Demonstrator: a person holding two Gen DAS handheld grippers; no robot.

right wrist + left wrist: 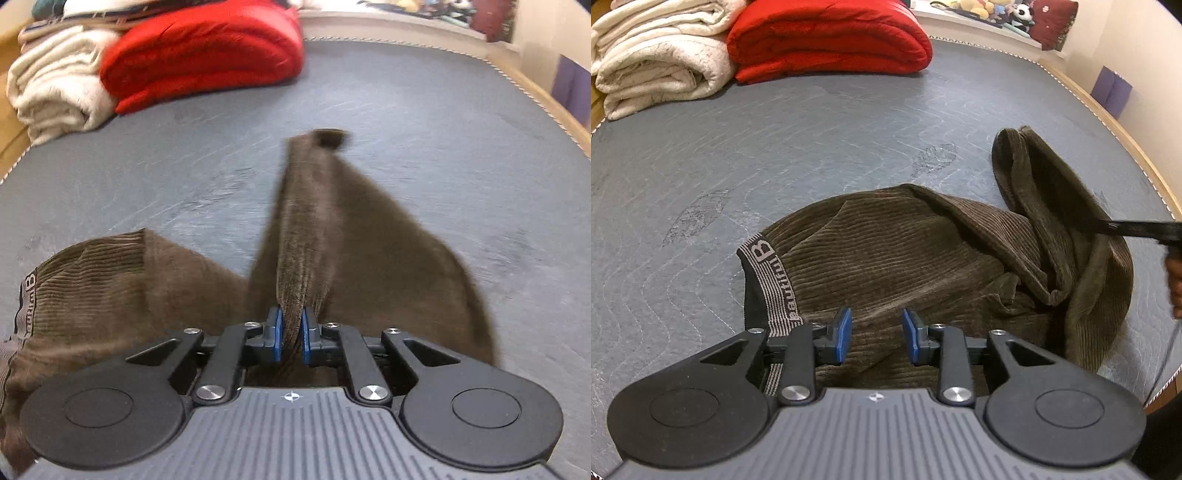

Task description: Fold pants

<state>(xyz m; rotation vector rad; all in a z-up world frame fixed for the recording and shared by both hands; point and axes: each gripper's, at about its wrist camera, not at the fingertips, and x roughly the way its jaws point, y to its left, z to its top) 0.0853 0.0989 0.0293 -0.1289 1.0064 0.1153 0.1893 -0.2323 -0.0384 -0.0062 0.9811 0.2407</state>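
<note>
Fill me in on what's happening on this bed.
A person with a gripper in each hand is folding brown corduroy pants on a grey mattress. The right gripper is clamped on a bunched fold of a leg. The left gripper hovers open over the cloth near the waistband.

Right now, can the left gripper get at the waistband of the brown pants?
Probably yes: the left gripper is open and empty over the pants, with the waistband just beside it, uncovered.
</note>
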